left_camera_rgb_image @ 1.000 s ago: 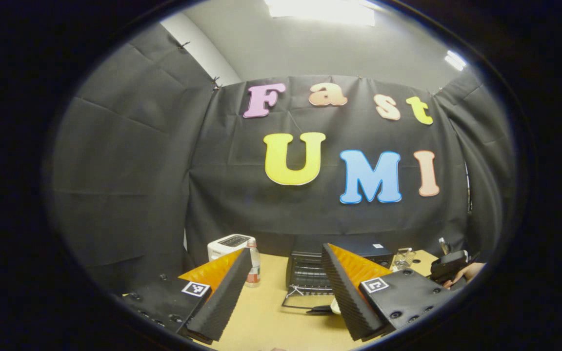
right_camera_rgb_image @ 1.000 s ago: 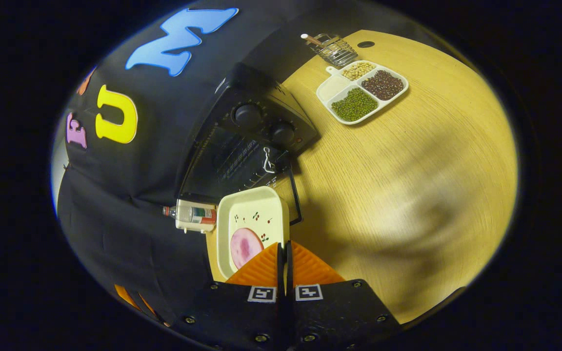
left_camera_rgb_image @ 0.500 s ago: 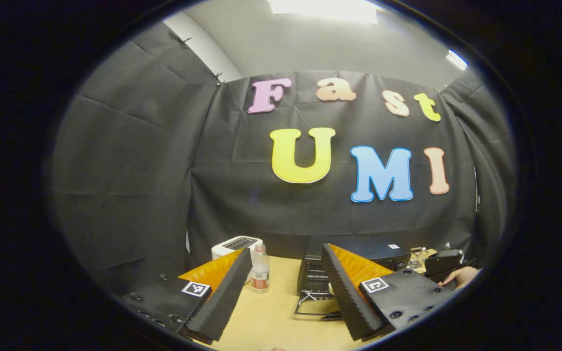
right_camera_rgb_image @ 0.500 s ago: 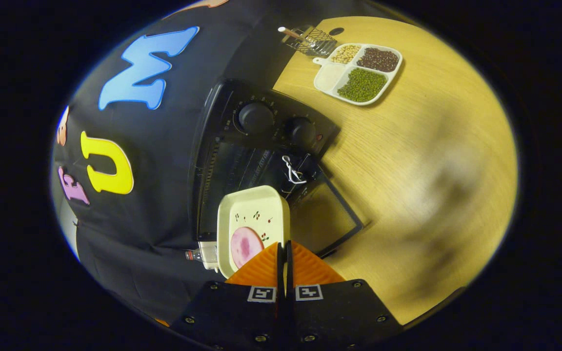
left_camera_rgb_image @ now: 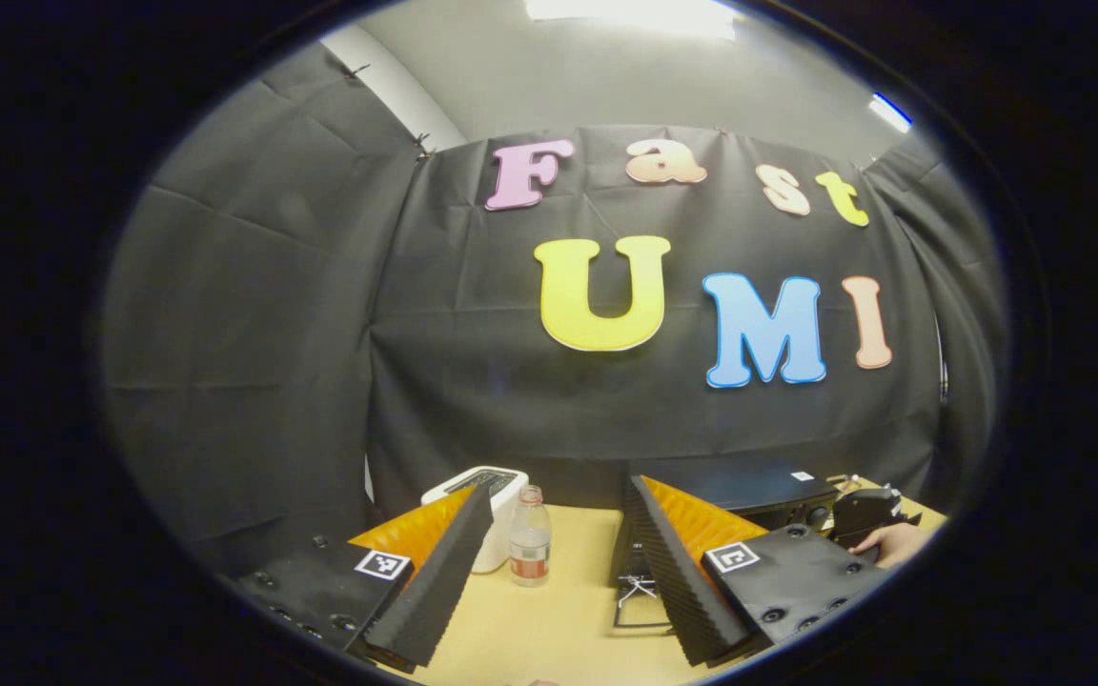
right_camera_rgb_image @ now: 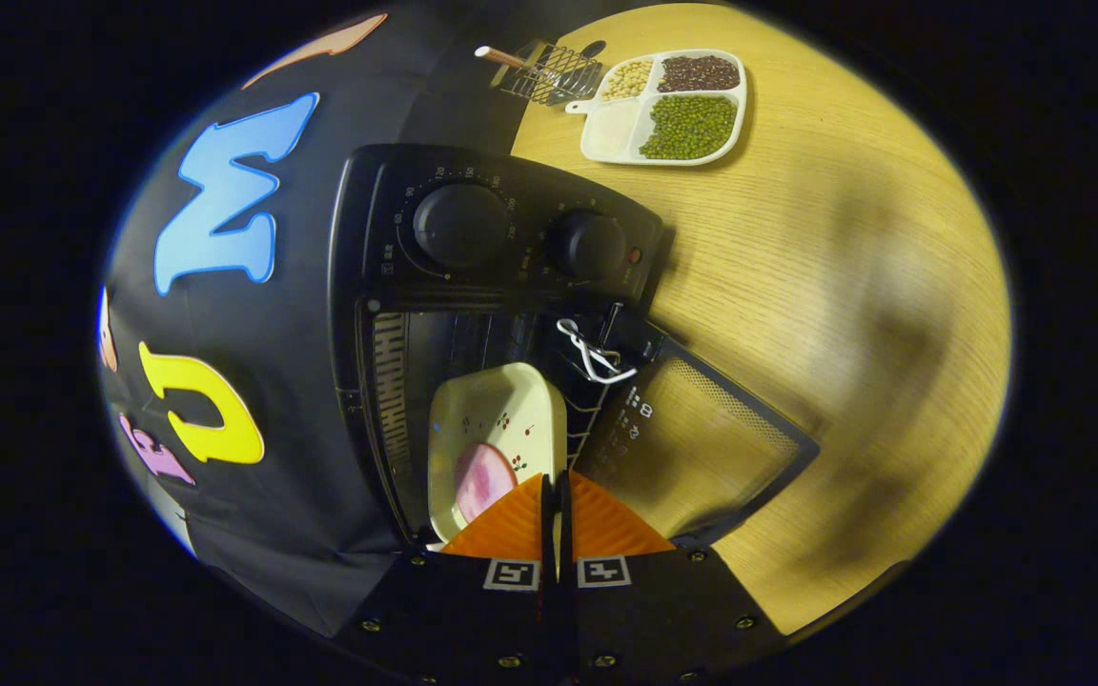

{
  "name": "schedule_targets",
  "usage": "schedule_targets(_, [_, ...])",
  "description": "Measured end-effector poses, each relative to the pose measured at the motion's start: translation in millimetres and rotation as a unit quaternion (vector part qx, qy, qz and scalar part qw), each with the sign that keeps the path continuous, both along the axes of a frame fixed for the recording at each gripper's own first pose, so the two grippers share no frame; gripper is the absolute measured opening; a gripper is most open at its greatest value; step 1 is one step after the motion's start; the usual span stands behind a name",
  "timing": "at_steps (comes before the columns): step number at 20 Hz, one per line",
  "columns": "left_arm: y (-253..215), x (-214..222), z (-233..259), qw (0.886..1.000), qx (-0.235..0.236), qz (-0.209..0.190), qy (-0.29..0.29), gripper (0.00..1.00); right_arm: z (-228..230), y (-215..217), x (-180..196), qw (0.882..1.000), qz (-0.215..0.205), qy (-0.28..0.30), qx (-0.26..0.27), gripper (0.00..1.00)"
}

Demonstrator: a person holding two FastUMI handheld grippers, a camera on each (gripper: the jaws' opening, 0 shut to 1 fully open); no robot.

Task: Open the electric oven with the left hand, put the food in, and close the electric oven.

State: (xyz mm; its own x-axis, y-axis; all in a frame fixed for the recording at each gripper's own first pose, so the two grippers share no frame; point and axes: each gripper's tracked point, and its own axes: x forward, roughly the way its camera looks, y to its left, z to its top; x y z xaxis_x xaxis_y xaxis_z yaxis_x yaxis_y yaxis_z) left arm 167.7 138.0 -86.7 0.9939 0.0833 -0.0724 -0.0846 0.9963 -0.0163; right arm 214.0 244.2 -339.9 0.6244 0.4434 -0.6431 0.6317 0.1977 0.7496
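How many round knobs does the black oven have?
2, both on the electric oven's control panel: a larger knob toward the wall, a smaller knob beside it, nearer the divided tray.

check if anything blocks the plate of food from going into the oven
Nothing visible does. The oven door hangs open, and the plate, pinched at its rim by the right gripper, is already at the mouth of the opening. The wire rack lies beside it, not across its path.

The left gripper view looks level from far back; the right gripper view looks down close; both share the electric oven.
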Motion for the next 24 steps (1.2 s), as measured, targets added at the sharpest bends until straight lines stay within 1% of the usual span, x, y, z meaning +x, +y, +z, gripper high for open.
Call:
schedule_targets(4, [10,13,-11,1.0,-0.001,-0.004,0.01,1.0,-7,3,21,0.999,-0.046,0.002,0.004,0.01])
schedule_targets(8, [22,17,-20,1.0,-0.004,0.001,0.02,1.0,-13,10,36,0.997,-0.075,-0.004,0.0,0.01])
schedule_targets(10, [27,17,-23,1.0,-0.005,0.006,0.023,1.0,-9,15,43,0.996,-0.086,-0.015,0.013,0.03])
schedule_targets(11, [30,15,-24,1.0,-0.006,0.008,0.024,1.0,-4,16,45,0.995,-0.088,-0.024,0.026,0.07])
schedule_targets(13, [32,14,-27,1.0,-0.01,0.012,0.025,1.0,8,30,44,0.994,-0.082,-0.039,0.054,0.14])
schedule_targets(14, [33,13,-27,1.0,-0.012,0.013,0.026,0.97,13,36,45,0.993,-0.078,-0.046,0.072,0.14])
schedule_targets(15, [32,12,-27,1.0,-0.014,0.012,0.025,1.0,19,42,44,0.992,-0.072,-0.053,0.086,0.45])
schedule_targets(16, [30,11,-28,1.0,-0.013,0.011,0.024,0.97,26,33,35,0.992,-0.063,-0.061,0.09,0.44])
schedule_targets(17, [26,11,-29,1.0,-0.012,0.008,0.024,0.97,28,32,31,0.994,-0.049,-0.062,0.081,0.62])
schedule_targets(19, [15,10,-32,1.0,-0.008,0.001,0.024,0.97,34,25,24,0.995,-0.025,-0.084,0.054,0.95])
schedule_targets(21, [2,8,-36,0.999,-0.013,-0.009,0.029,0.97,39,22,22,0.994,0.003,-0.106,0.026,0.95])
schedule_targets(23, [-13,6,-44,0.999,-0.019,-0.021,0.036,0.97,53,9,3,0.992,0.033,-0.125,0.006,0.96])
schedule_targets(24, [-21,5,-47,0.999,-0.018,-0.027,0.039,0.95,57,2,-2,0.99,0.043,-0.134,-0.008,0.95])
